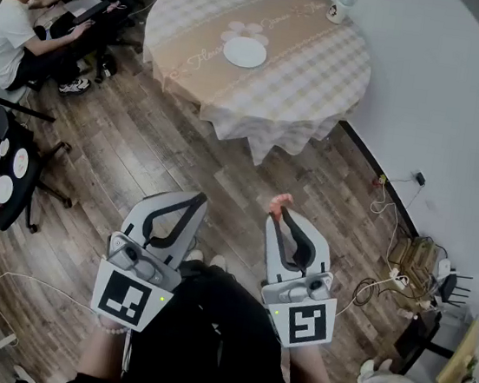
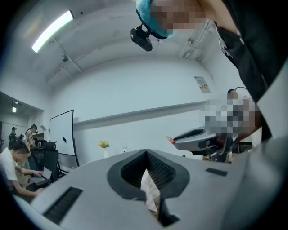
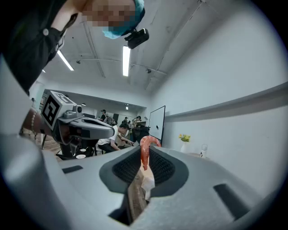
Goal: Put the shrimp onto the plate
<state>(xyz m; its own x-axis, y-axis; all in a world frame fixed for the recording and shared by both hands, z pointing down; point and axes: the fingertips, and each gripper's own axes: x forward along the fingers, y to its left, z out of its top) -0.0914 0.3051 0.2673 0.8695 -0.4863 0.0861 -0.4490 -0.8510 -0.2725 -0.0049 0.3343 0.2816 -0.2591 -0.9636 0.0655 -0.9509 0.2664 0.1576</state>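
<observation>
Your right gripper (image 1: 283, 214) clamps the shrimp (image 1: 281, 202), well apart from the plate (image 1: 245, 52). Your left gripper (image 1: 196, 198) has its jaws closed together.

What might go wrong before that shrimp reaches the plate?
The right hand-held gripper pinches the shrimp only at its very tips, so it may slip out onto the wooden floor. The plate sits on the table some way ahead, and a jolt while carrying might shake the shrimp loose.
</observation>
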